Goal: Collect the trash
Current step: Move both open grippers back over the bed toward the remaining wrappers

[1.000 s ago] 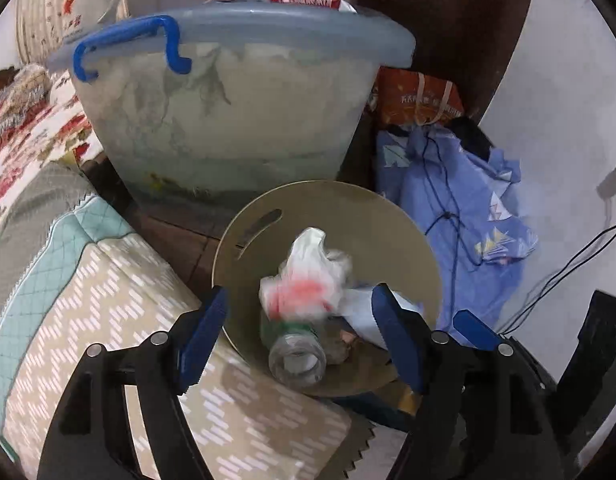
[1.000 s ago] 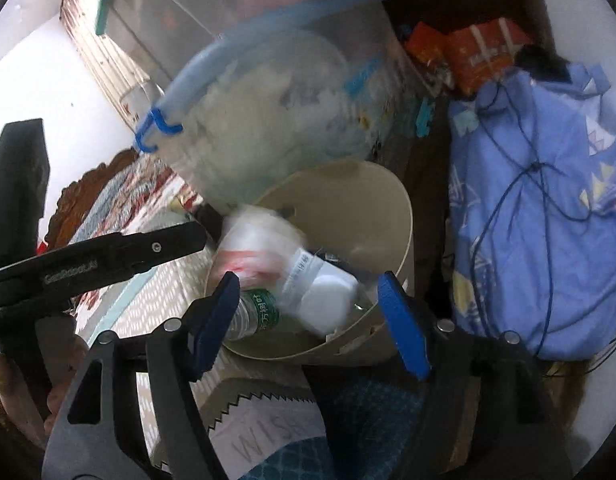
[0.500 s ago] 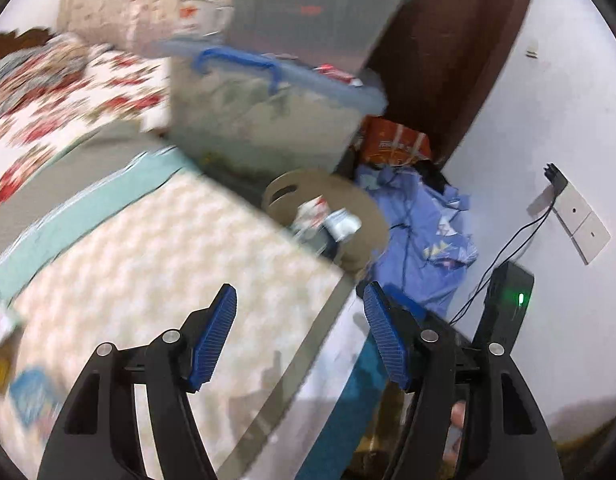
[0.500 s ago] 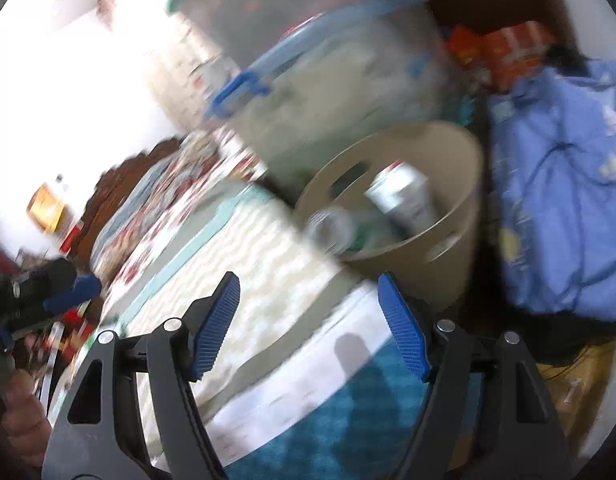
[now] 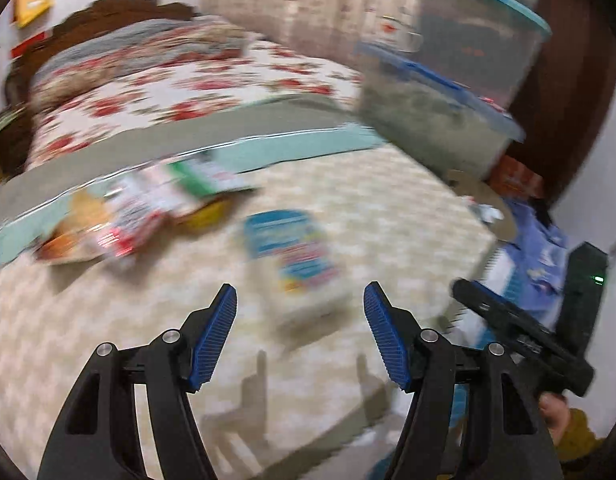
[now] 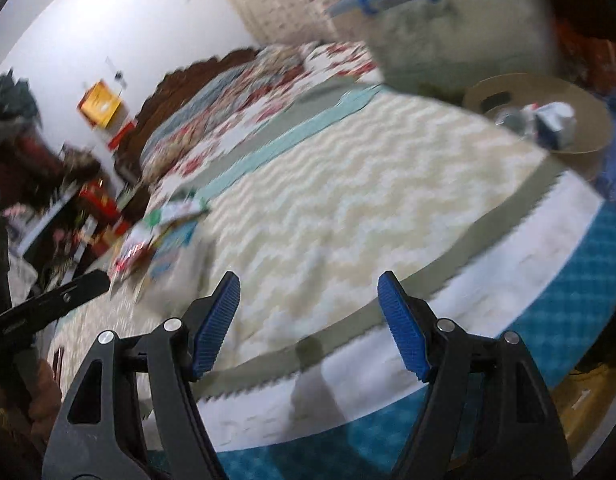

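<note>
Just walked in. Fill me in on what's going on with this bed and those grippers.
A person is collecting trash with two handheld grippers. Both the left gripper and right gripper are open and empty, pointed over the bed. The tan bin beside the bed already holds some trash, including what looks like a clear bottle. Blurred wrappers and a blue-topped packet lie on the bedspread; the left gripper is nearest that packet.
</note>
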